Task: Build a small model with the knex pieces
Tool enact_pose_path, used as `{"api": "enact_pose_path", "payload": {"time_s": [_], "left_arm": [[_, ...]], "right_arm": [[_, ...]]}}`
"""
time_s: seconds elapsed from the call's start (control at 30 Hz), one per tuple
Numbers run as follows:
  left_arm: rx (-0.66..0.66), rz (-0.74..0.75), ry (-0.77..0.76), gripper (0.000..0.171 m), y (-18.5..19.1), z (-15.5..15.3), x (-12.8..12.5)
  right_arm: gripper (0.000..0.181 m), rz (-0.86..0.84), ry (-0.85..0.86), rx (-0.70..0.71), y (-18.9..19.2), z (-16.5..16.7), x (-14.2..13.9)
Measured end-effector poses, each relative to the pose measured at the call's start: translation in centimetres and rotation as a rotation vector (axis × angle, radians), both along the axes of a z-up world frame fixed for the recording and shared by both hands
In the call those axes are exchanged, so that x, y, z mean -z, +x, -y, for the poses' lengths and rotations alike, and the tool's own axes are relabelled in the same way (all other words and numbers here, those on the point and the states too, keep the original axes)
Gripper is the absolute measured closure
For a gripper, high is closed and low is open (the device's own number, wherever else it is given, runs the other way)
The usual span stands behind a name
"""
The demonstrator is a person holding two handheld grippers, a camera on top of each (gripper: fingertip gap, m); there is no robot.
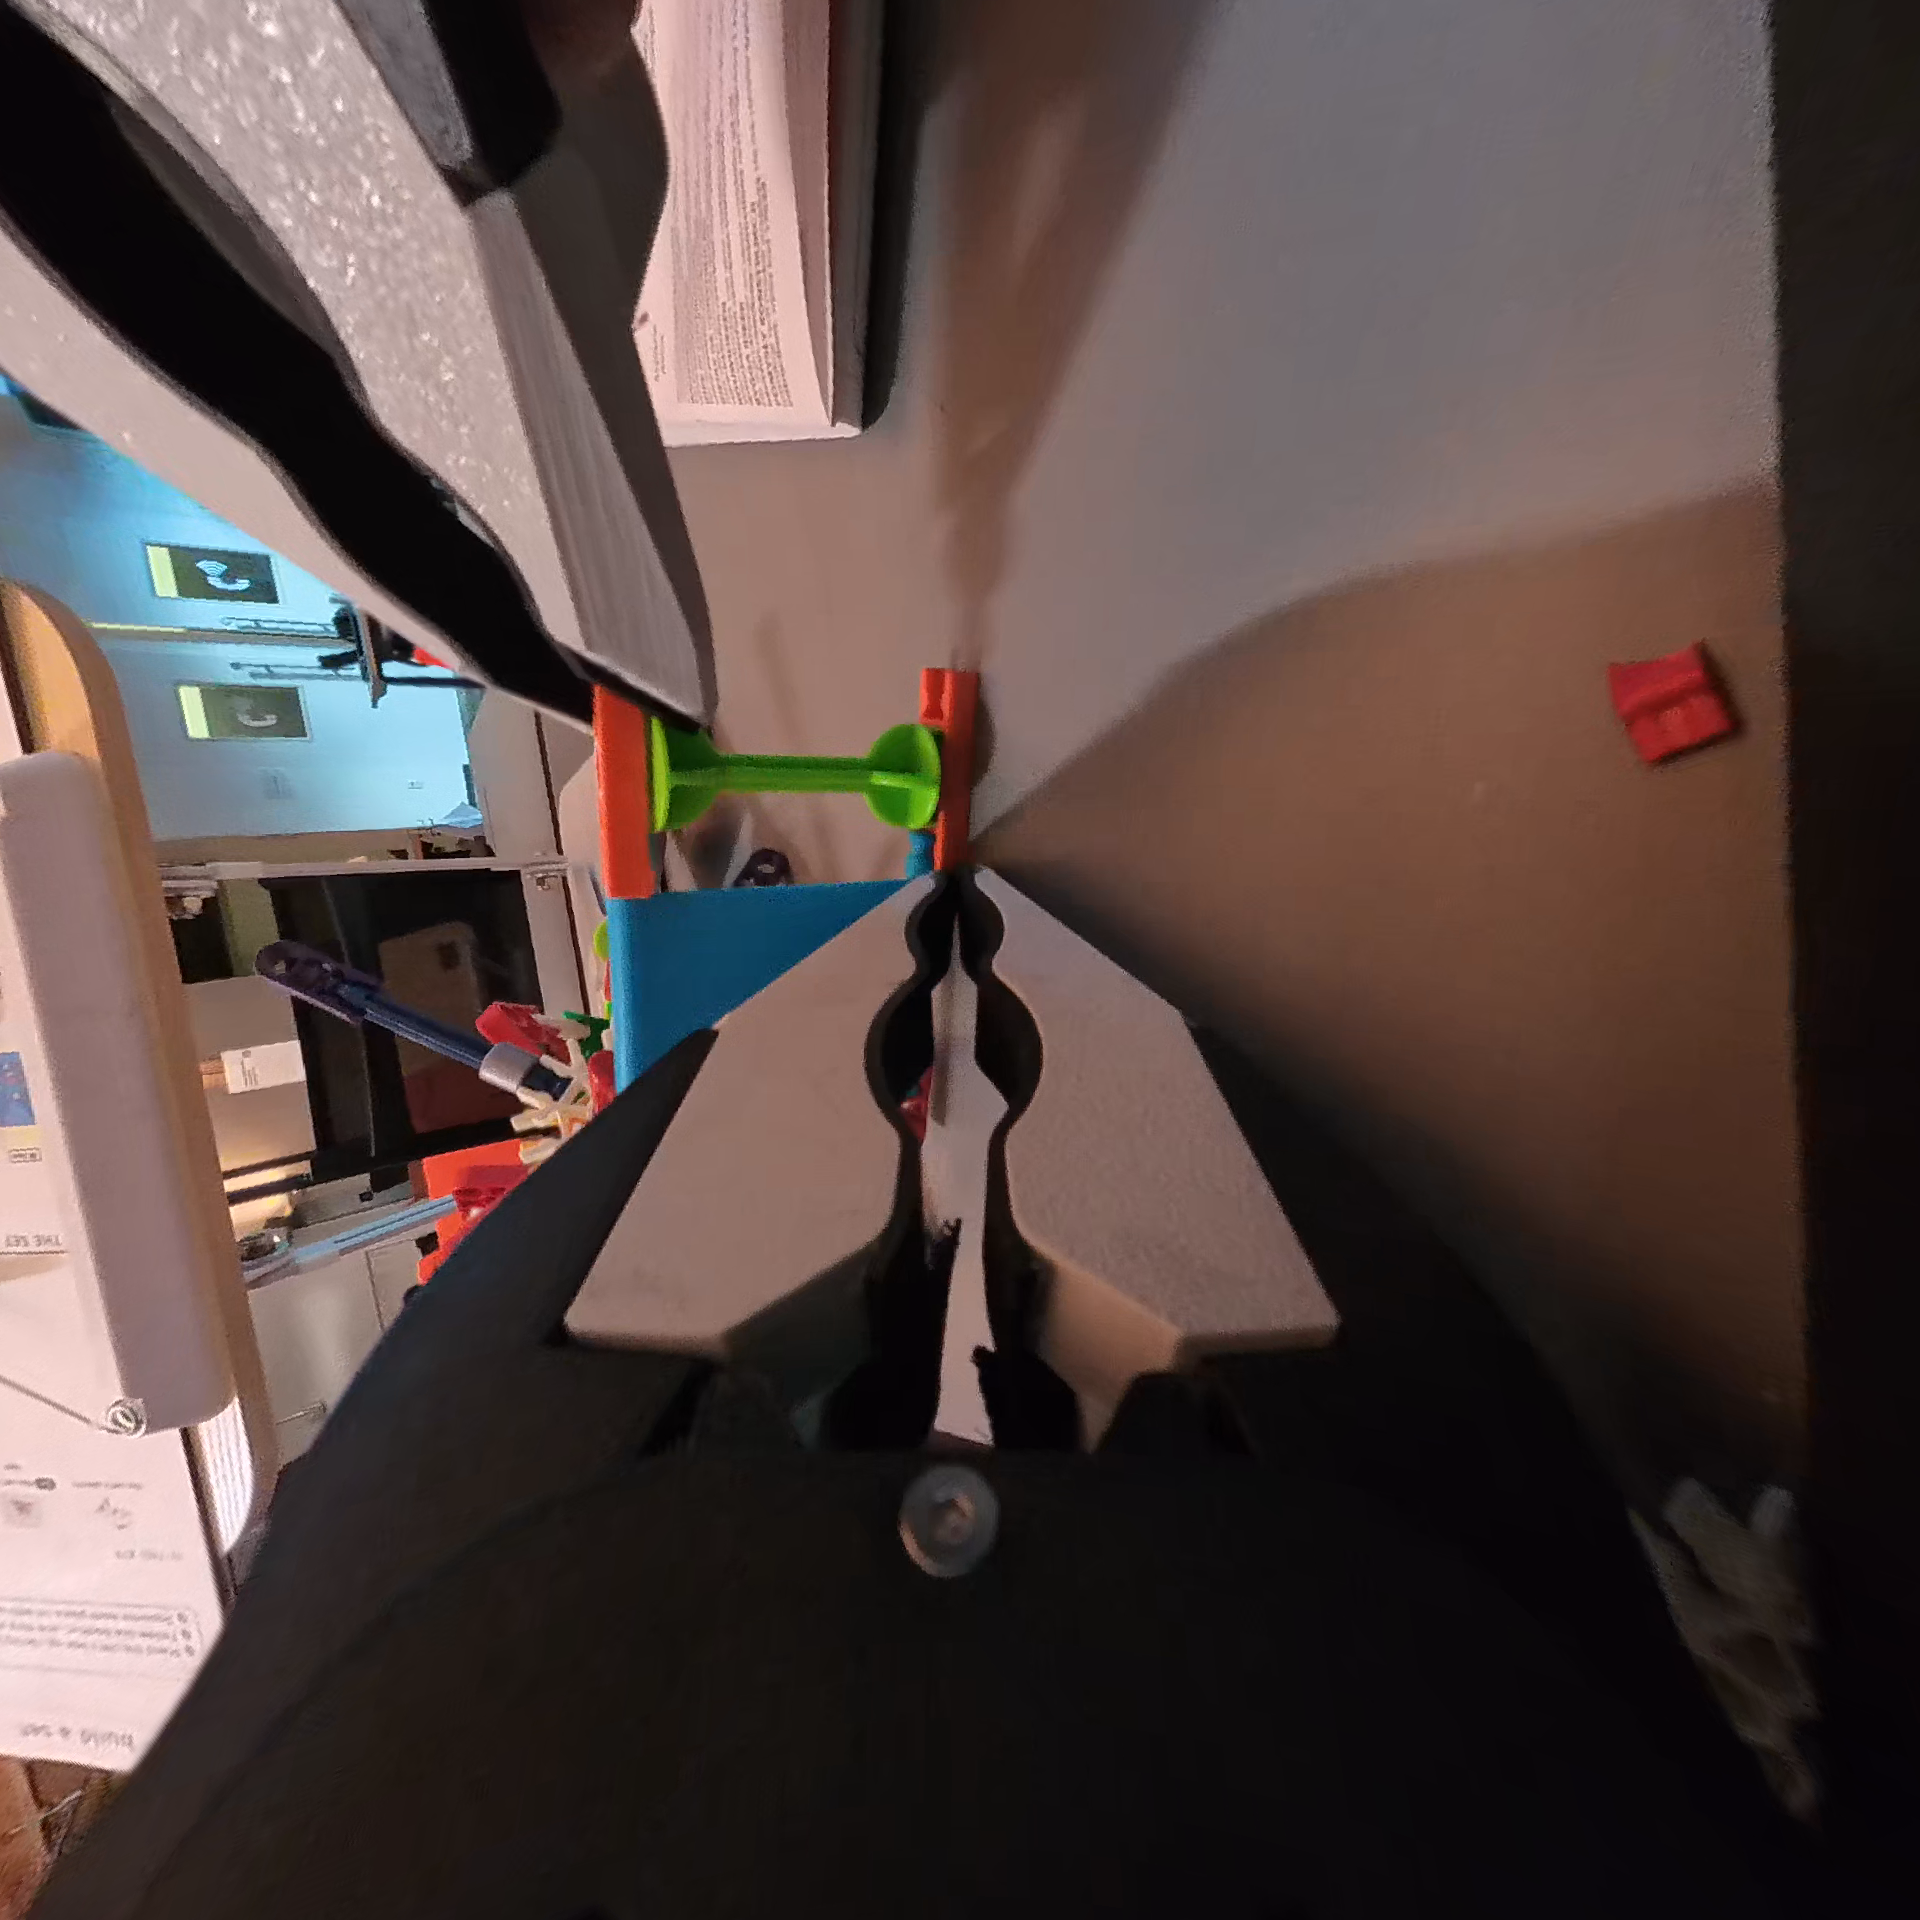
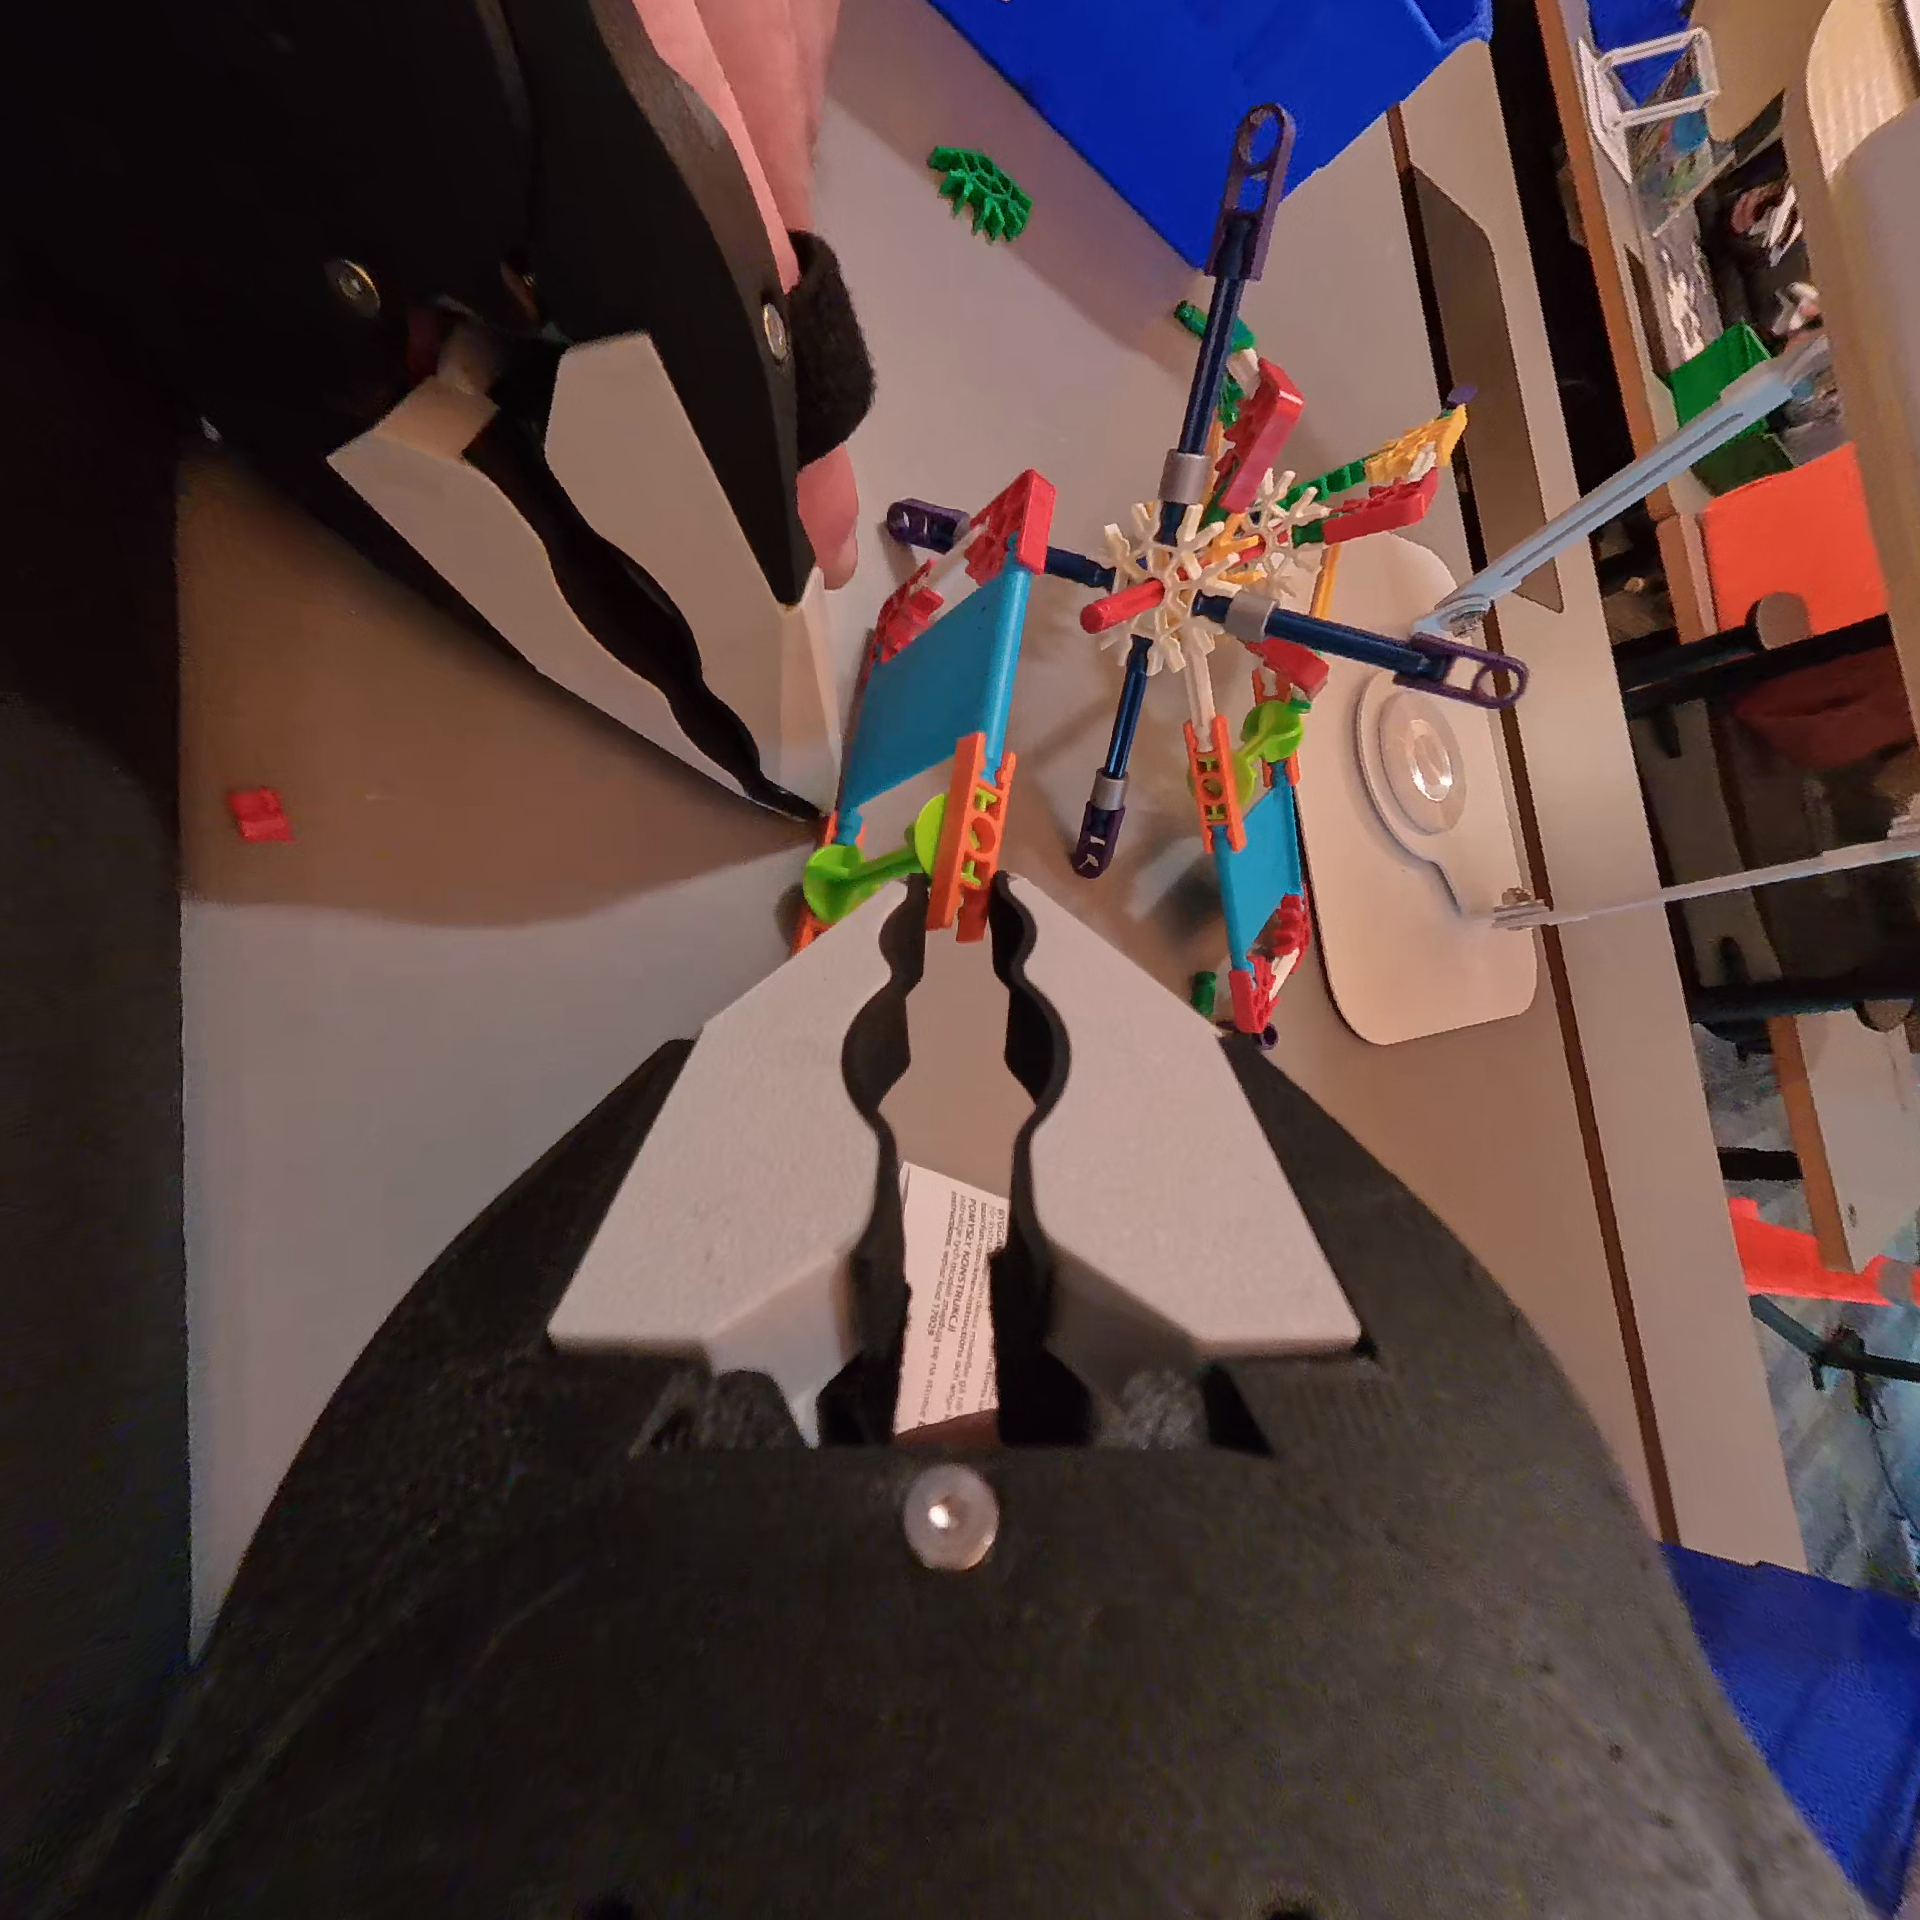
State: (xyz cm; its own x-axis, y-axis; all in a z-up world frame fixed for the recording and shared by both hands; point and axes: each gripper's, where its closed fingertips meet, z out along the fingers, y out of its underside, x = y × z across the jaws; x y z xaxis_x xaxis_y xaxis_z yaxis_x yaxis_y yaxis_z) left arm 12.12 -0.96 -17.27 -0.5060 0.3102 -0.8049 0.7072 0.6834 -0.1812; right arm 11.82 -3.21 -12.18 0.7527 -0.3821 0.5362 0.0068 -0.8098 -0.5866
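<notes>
A colourful rod-and-connector toy model [image 2: 1184,582] lies on the grey table [image 2: 468,1039]. One end has a blue panel [image 2: 935,686] framed by two orange bars joined by a lime green spool [image 2: 862,873]. My right gripper [image 2: 956,888] is shut on the nearer orange bar [image 2: 977,831]. My left gripper [image 1: 951,883] is shut on the end of the other orange bar [image 1: 951,769], next to the spool [image 1: 790,774]. The left gripper also shows in the right wrist view [image 2: 810,810], with a person's hand on it.
A small red piece [image 2: 260,814] lies alone on the table to the left. A green connector [image 2: 982,187] and a blue bin [image 2: 1195,94] are farther off. A white base with a clear suction cup [image 2: 1423,769] sits right of the model. A printed booklet [image 1: 748,208] lies nearby. The tips of one gripper are about 6 cm away from the tips of the other.
</notes>
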Motion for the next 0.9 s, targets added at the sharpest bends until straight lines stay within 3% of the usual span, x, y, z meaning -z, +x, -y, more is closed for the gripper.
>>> {"api": "enact_pose_path", "payload": {"time_s": [0.43,0.67,0.73,0.9], "left_arm": [[-0.117,-0.346,-0.221,0.171,-0.6,1.2,-1.5],[-0.097,-0.293,-0.154,0.169,-0.4,0.9,-1.2],[-0.094,-0.379,-0.125,0.149,-1.1,0.9,-0.8],[-0.116,-0.464,-0.14,0.147,-1.2,1.1,-0.6]], "right_arm": [[0.172,-0.017,0.025,-0.002,0.0,-0.1,0.1],[0.172,-0.023,0.029,-0.004,0.1,-0.1,0.1],[0.172,-0.023,0.028,0.0,0.1,-0.1,0.1],[0.171,-0.024,0.028,0.002,0.2,0.0,0.1]]}}
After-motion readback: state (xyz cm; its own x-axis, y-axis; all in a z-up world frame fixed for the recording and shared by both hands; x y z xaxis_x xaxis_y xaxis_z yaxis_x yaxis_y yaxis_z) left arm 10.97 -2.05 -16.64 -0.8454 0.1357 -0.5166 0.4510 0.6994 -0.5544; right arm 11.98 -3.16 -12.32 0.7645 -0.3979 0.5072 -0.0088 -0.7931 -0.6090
